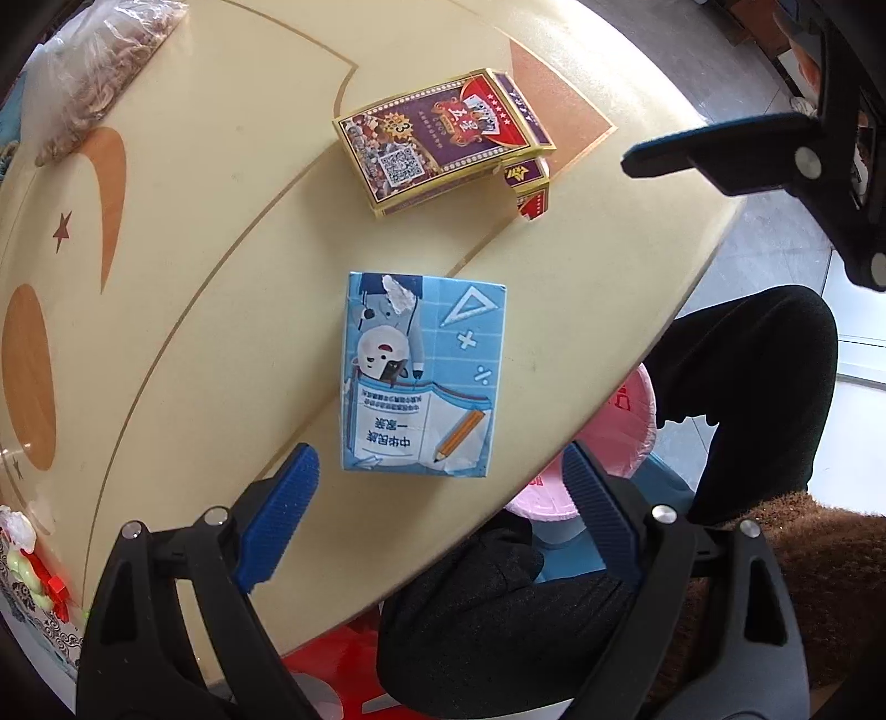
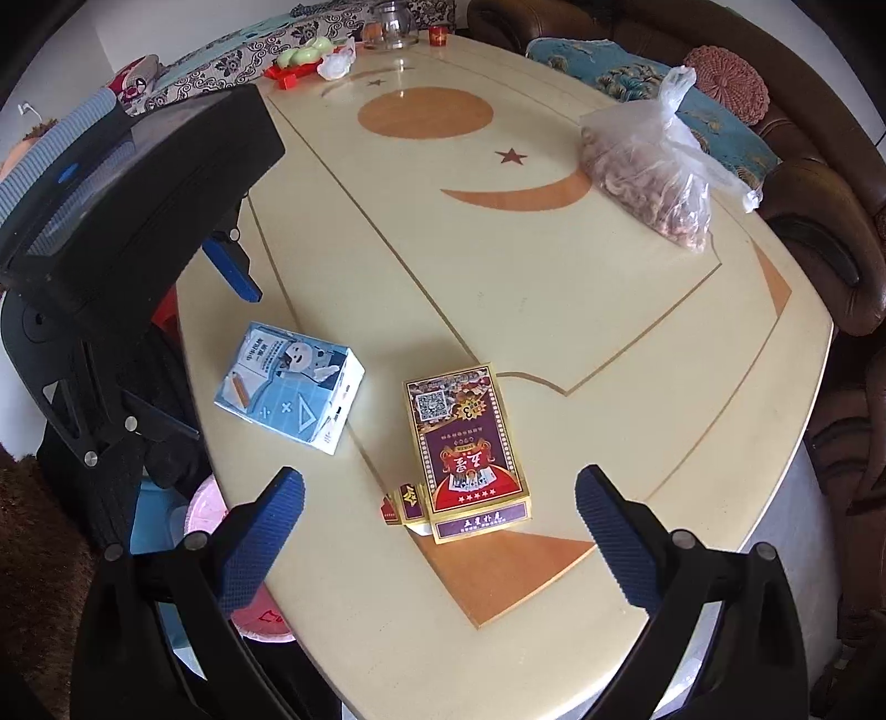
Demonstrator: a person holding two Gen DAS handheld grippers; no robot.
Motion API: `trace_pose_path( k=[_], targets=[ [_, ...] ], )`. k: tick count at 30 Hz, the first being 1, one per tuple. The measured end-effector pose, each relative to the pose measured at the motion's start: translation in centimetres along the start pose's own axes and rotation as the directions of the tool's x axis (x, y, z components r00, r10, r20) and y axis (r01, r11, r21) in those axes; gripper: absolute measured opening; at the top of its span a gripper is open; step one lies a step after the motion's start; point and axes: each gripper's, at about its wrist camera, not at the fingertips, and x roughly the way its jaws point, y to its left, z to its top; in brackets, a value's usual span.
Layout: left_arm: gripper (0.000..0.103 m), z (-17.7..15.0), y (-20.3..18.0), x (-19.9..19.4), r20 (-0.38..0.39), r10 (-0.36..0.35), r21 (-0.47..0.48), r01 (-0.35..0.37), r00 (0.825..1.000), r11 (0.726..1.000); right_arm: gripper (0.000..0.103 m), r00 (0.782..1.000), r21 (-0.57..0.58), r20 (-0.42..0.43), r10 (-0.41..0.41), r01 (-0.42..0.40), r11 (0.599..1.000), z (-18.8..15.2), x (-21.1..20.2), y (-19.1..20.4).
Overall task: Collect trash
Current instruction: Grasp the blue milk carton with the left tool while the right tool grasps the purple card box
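Note:
A blue milk carton (image 1: 421, 376) lies on its side on the cream table (image 1: 221, 277), just ahead of my open, empty left gripper (image 1: 443, 520). A purple and gold playing-card box (image 1: 443, 138) with its flap open lies beyond it. In the right wrist view the card box (image 2: 468, 448) lies just ahead of my open, empty right gripper (image 2: 440, 531), and the milk carton (image 2: 290, 385) is to its left. The left gripper body (image 2: 127, 194) hangs over the table's left edge. A pink-lined bin (image 1: 609, 437) stands beside the table, below its edge.
A clear plastic bag of peanuts (image 2: 650, 177) sits at the far right of the table. A glass jar (image 2: 390, 25), green fruits (image 2: 302, 55) and a red item are at the far end. A brown sofa (image 2: 819, 221) with cushions curves around the right side. The person's black-trousered legs (image 1: 747, 387) are by the bin.

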Motion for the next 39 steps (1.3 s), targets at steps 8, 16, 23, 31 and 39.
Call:
trace_pose_path(
  k=[8,16,23,31,39],
  targets=[
    [0.087,0.4,-0.2,1.4,-0.007,0.014,0.034,-0.014,1.0,0.999,0.096,0.997,-0.018,-0.073,0.031,-0.033,0.999,0.8,4.4,-0.9],
    [0.087,1.0,-0.4,3.3,-0.025,0.022,0.054,-0.02,0.999,0.998,0.096,0.99,-0.031,-0.135,0.042,-0.047,0.998,1.2,7.8,-1.1],
    [0.087,1.5,-0.2,4.7,-0.043,0.014,0.045,-0.012,0.999,0.999,0.096,0.983,-0.033,-0.176,0.048,-0.055,0.998,1.5,10.0,-0.9],
    [0.087,1.8,-0.7,6.0,-0.06,0.015,0.055,-0.011,0.998,0.998,0.096,0.98,-0.038,-0.196,0.04,-0.049,0.998,2.1,11.8,-1.0],
    [0.088,2.4,0.1,5.4,-0.05,0.009,0.054,-0.006,0.999,0.999,0.097,0.98,-0.073,-0.199,0.007,-0.022,0.997,3.1,12.9,-0.4]
  ],
)
